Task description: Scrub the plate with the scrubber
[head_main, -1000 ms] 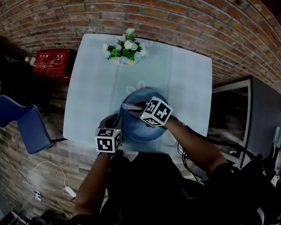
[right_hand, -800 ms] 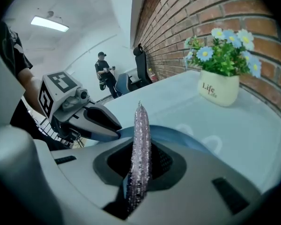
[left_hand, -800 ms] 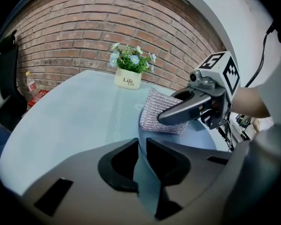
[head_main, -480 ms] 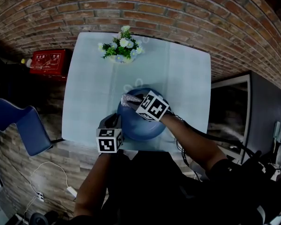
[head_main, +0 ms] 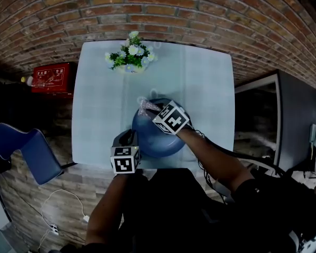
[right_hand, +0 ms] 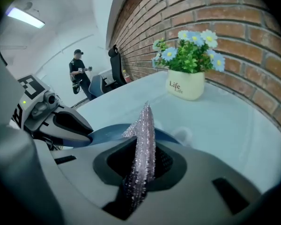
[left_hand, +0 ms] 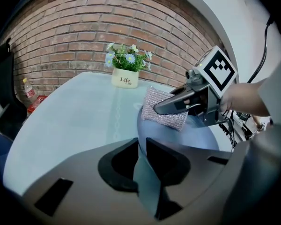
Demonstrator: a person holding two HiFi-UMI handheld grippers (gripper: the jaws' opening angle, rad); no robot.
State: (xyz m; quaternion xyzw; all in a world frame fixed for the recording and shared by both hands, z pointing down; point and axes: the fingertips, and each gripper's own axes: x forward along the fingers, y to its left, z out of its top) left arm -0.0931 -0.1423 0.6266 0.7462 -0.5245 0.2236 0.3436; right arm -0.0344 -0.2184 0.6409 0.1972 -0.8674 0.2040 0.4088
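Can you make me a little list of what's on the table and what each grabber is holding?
table: pale blue, with the things below on it
plate: blue, near the table's front edge
left gripper: shut on the plate's near rim
right gripper: shut on the scrubber
scrubber: silvery, sparkly, at the plate's far side
flowerpot: white with blue and white flowers, at the table's far edge, apart from the plate
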